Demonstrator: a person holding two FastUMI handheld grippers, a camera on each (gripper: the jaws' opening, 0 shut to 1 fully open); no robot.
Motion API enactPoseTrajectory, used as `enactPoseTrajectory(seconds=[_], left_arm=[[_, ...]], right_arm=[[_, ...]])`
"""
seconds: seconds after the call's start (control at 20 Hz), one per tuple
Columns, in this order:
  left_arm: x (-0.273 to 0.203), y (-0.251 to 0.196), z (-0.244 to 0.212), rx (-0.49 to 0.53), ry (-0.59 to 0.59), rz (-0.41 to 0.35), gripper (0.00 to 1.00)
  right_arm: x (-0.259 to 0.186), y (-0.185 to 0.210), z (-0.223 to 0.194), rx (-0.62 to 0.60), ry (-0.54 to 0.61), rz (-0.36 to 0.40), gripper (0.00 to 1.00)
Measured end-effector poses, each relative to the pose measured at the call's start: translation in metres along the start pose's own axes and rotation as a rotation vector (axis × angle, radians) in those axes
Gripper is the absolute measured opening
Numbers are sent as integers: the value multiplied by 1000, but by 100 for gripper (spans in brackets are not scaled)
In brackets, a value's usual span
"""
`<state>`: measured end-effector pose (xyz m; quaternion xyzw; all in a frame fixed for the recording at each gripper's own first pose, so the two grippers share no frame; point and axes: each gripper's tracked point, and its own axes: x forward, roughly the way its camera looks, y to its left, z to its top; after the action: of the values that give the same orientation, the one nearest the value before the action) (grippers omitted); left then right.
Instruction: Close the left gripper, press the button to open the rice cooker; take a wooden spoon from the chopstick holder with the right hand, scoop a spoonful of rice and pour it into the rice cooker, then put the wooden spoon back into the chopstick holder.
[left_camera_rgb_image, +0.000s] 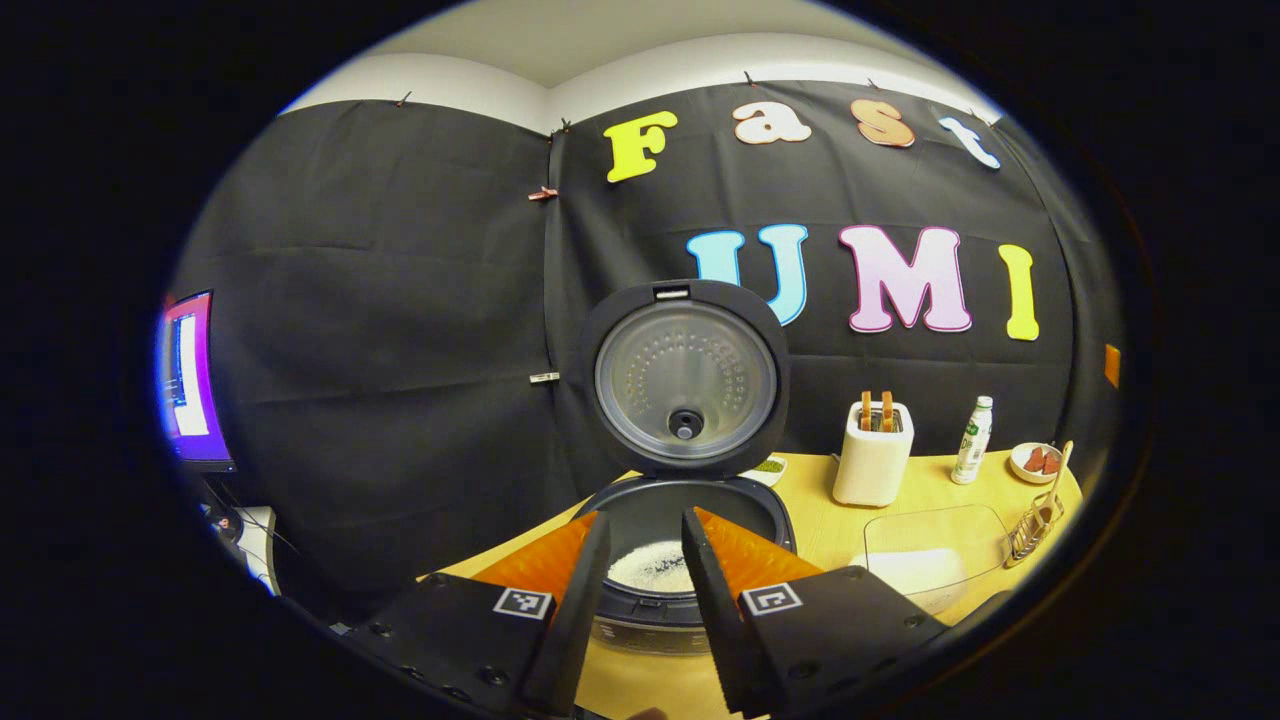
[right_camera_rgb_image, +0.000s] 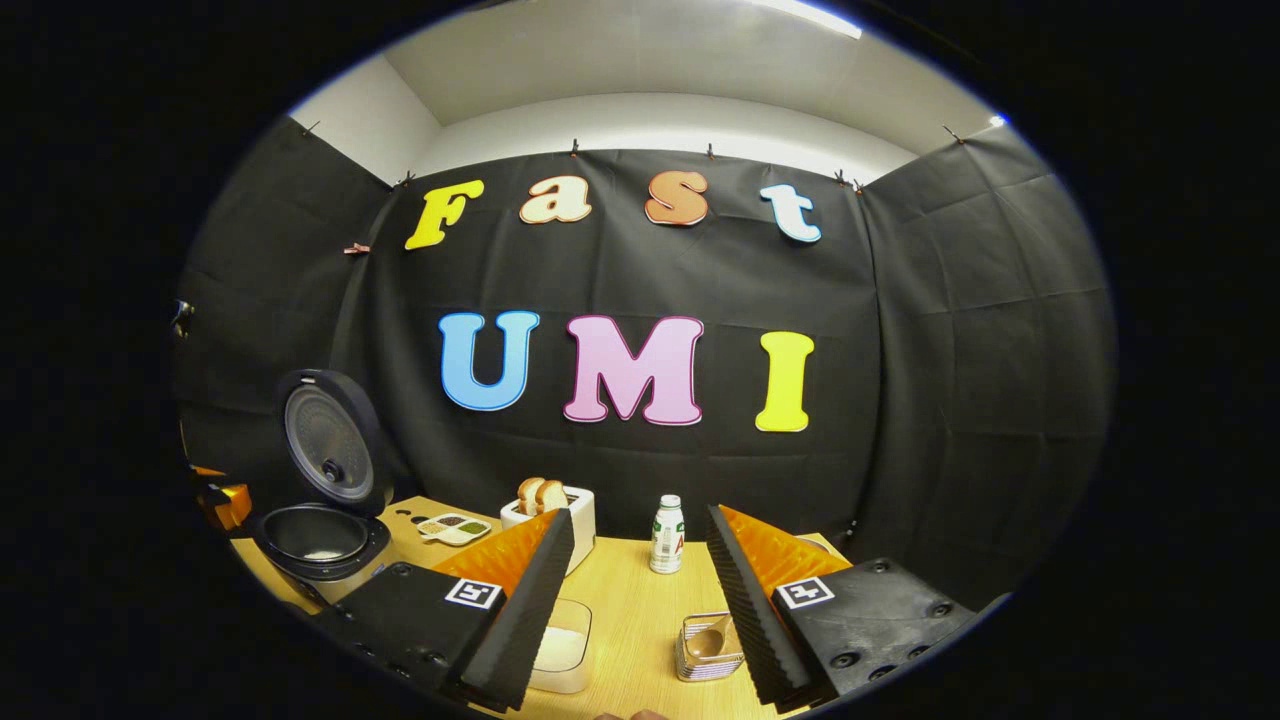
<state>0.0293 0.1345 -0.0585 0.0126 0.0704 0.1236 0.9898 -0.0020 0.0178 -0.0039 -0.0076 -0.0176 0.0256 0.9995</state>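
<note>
On the table's left end the rice cooker (left_camera_rgb_image: 685, 520) stands w/ lid (left_camera_rgb_image: 685, 378) up, white rice visible in the pot, so button step and scoop look done. Wooden spoon (right_camera_rgb_image: 708, 640) sits bowl-up in the wire chopstick holder (right_camera_rgb_image: 712, 655), near side of table, right of the clear rice container (right_camera_rgb_image: 562, 645). Task reads as finished or nearly.

Risks, as I judge them:
- Left gripper (left_camera_rgb_image: 650, 560) hangs just above/near the cooker's front rim; a careless pull-back could clip the rim or knock the lid shut.
- Right gripper (right_camera_rgb_image: 635, 600) is low over holder and container; a sideways swing could tip the light wire holder and spill the spoon, or nudge the container.

Jaws: left fingers apart w/ a moderate gap, nothing between, touching nothing I can see. Right spread wide, empty, clear of spoon and holder.
</note>
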Motion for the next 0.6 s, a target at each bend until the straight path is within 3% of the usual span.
enactPoseTrajectory(seconds=[0.4,0.6], left_arm=[[-6,-5,11,-27,-16,8,57],[-10,-2,14,-38,1,29,69]], right_arm=[[26,-49,-43,5,73,-78,84],[57,-76,-90,32,187,-94,84]])
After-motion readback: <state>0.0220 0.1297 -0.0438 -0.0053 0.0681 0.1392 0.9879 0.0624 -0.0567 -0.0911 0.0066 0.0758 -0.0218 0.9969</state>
